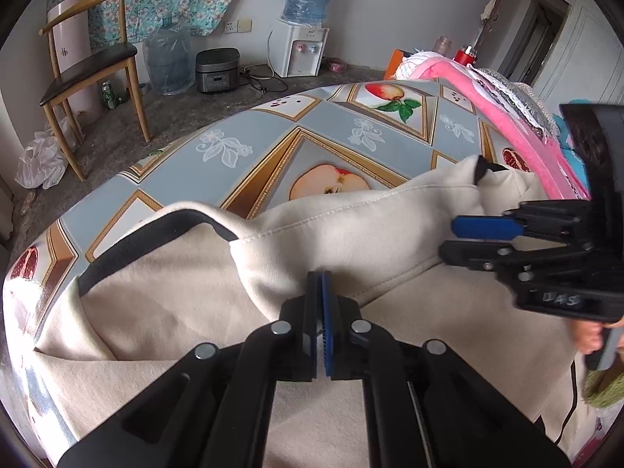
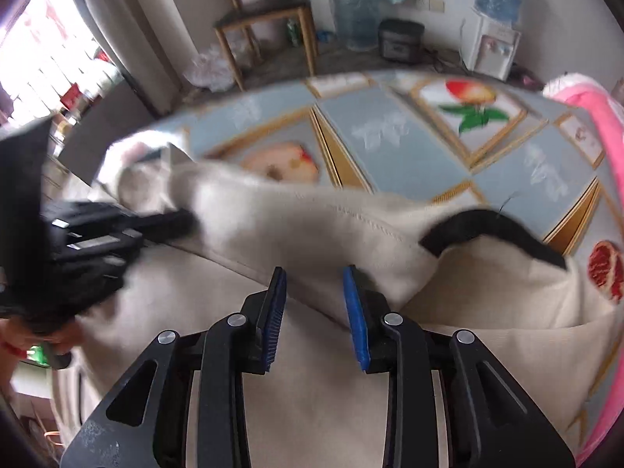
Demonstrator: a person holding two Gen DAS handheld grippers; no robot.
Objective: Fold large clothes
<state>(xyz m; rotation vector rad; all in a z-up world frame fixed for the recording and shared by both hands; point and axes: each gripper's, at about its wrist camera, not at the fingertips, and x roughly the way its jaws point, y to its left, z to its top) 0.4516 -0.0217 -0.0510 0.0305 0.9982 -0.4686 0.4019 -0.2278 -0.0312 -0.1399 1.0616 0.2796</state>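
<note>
Left gripper (image 1: 319, 284) clamped on cream garment (image 1: 175, 312) fold; right gripper (image 2: 314, 284) parted, unloaded. Mid-fold; regrasp hem next.

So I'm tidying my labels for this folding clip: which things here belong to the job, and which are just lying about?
In the job:
cream garment
left gripper, jaws shut
right gripper, jaws apart over the cloth
fruit-print tablecloth

Lying about:
pink cloth pile
wooden chair
water dispenser
empty water jug
rice cooker
</note>
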